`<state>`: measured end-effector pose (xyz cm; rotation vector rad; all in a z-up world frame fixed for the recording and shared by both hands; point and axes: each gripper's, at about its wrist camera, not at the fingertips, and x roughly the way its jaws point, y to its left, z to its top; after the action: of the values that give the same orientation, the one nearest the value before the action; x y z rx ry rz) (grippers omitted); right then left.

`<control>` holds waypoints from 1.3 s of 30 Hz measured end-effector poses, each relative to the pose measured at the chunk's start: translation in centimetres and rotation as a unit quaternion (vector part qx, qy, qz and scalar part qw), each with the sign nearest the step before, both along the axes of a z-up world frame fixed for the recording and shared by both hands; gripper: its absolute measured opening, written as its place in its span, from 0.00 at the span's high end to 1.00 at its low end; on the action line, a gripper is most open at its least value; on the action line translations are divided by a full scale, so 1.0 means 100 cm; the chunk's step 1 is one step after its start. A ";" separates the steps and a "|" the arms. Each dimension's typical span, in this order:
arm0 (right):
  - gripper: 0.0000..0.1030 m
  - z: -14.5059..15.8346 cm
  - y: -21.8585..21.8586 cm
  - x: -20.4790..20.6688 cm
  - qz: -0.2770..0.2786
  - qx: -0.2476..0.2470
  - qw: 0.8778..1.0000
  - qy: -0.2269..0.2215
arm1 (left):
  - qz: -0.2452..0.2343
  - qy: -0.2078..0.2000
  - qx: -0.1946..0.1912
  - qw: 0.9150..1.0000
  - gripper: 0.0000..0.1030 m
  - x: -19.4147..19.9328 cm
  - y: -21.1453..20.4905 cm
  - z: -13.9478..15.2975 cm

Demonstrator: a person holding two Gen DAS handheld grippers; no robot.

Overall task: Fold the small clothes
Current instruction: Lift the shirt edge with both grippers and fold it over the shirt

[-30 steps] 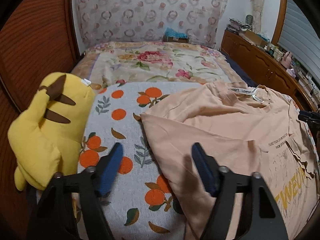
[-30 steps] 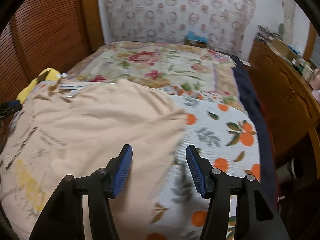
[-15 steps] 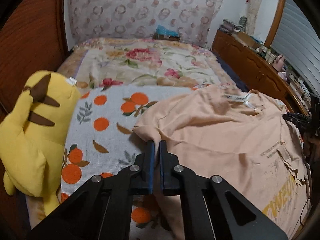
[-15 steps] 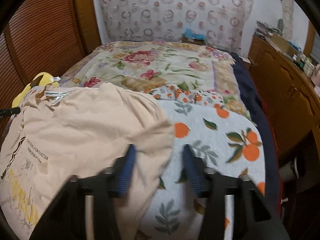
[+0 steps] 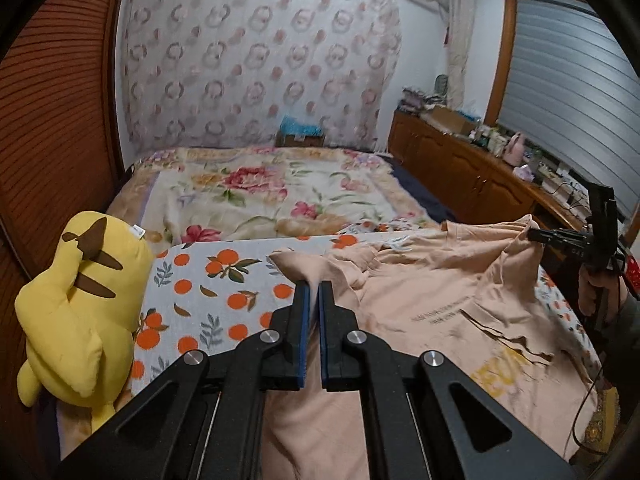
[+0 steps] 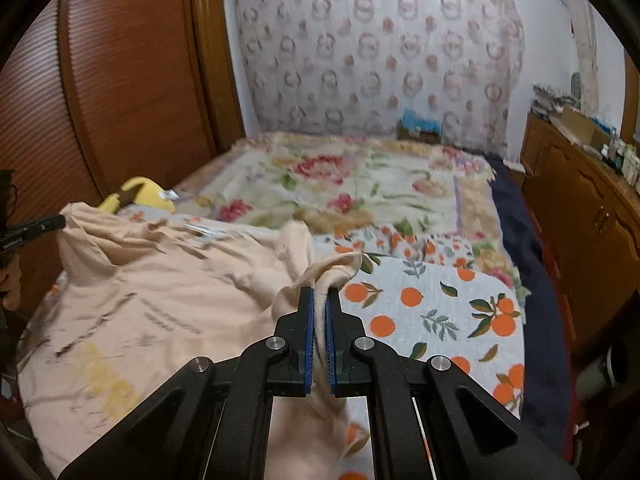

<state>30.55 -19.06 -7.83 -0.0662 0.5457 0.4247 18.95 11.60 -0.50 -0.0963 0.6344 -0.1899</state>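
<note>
A peach T-shirt (image 5: pixel 440 300) with dark and yellow print lies across the orange-patterned cloth (image 5: pixel 208 292) on the bed. My left gripper (image 5: pixel 314 286) is shut on the shirt's left edge, a fold bulging past the blue pads. In the right wrist view my right gripper (image 6: pixel 319 294) is shut on the shirt (image 6: pixel 168 304) at its right edge, the cloth bunched between the pads and lifted. Each gripper shows in the other's view: the right gripper (image 5: pixel 534 234) pinches a raised corner at far right, the left gripper (image 6: pixel 60 222) holds a raised corner at far left.
A yellow plush toy (image 5: pixel 80 304) sits at the bed's left edge against the wooden headboard (image 5: pixel 52 140). A floral blanket (image 5: pixel 260 192) covers the far half of the bed. A wooden cabinet (image 5: pixel 480 176) with clutter runs along the right wall. A person's hand (image 5: pixel 596 292) grips the right tool.
Both grippers went from open above the shirt's edges to shut on them. Both have since lifted, pulling the shirt's two sides up off the bed.
</note>
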 end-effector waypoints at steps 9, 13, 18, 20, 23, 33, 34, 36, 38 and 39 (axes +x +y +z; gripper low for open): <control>0.95 -0.017 -0.023 -0.073 0.004 0.001 1.000 -0.023 | -0.001 -0.013 0.010 1.000 0.95 -0.054 -0.006 -0.004; 0.95 -0.016 -0.032 -0.111 0.001 0.003 1.000 -0.029 | 0.000 -0.031 0.011 0.999 0.95 -0.085 -0.006 0.002; 0.95 -0.015 -0.047 -0.169 -0.002 0.009 0.999 -0.035 | 0.006 -0.051 0.005 0.999 0.95 -0.137 0.000 0.007; 0.95 -0.016 -0.053 -0.188 -0.001 0.014 0.999 -0.031 | 0.012 -0.053 0.001 0.999 0.95 -0.156 0.007 0.009; 0.95 -0.017 -0.063 -0.218 -0.006 0.007 1.000 -0.026 | 0.016 -0.051 0.000 0.999 0.95 -0.177 0.013 0.007; 0.95 -0.032 -0.082 -0.271 0.005 -0.021 0.999 0.032 | 0.013 0.013 0.032 0.999 0.95 -0.206 0.022 -0.030; 0.95 -0.041 -0.083 -0.269 0.001 -0.025 0.999 0.045 | 0.023 0.027 0.038 0.999 0.95 -0.203 0.023 -0.040; 0.95 -0.059 -0.085 -0.263 -0.013 -0.039 0.997 0.069 | 0.023 0.051 0.035 0.998 0.93 -0.196 0.026 -0.056; 0.95 -0.066 -0.088 -0.260 -0.024 -0.050 0.996 0.076 | 0.030 0.055 0.043 0.997 0.86 -0.194 0.028 -0.063; 0.92 -0.067 -0.090 -0.258 -0.028 -0.049 0.995 0.079 | 0.033 0.055 0.045 0.997 0.77 -0.194 0.029 -0.064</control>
<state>4.72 -28.09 -14.49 -0.1122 0.7225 0.3503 -0.46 14.49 -6.86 -0.0407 0.7476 -0.0921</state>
